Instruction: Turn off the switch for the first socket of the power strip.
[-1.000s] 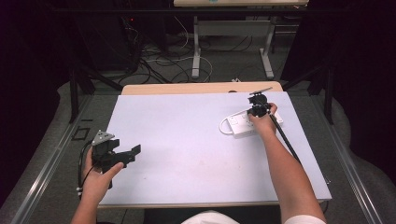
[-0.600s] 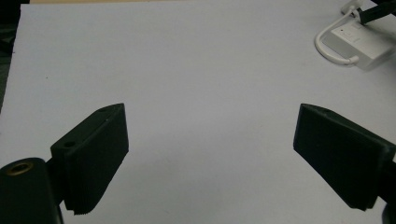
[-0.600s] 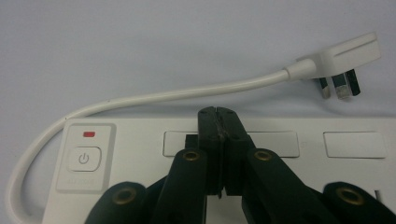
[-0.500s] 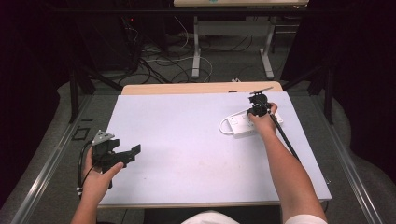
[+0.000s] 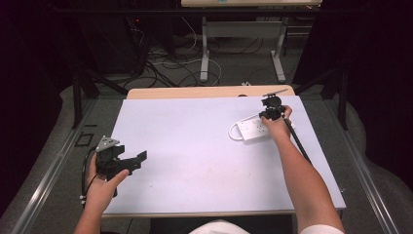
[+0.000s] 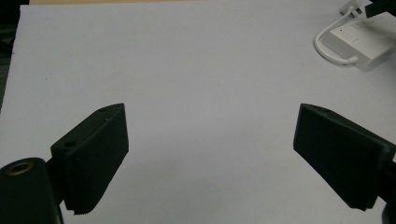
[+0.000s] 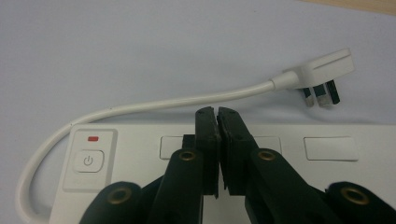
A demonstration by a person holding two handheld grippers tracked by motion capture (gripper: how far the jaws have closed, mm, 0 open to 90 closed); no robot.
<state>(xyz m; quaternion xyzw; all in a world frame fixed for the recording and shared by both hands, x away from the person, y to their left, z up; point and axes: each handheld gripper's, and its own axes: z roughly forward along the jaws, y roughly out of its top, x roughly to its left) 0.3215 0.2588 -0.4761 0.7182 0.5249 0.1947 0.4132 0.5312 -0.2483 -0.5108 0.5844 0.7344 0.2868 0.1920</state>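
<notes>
A smooth white plastic power strip [image 7: 289,158] with a curved cord lies at the pale matte counter's [image 5: 195,146] far right. The right tool [image 7: 218,116] hovers closed above it; the left tool [image 6: 210,154] gapes open, empty. Dark floor beyond.

1. Power symbol on the grey button [image 7: 88,161] at one end of the white power strip [image 7: 289,186].
2. Small red mark [image 7: 93,138] just above that button, no lettering.
3. No other text, brand or number readable.
</notes>
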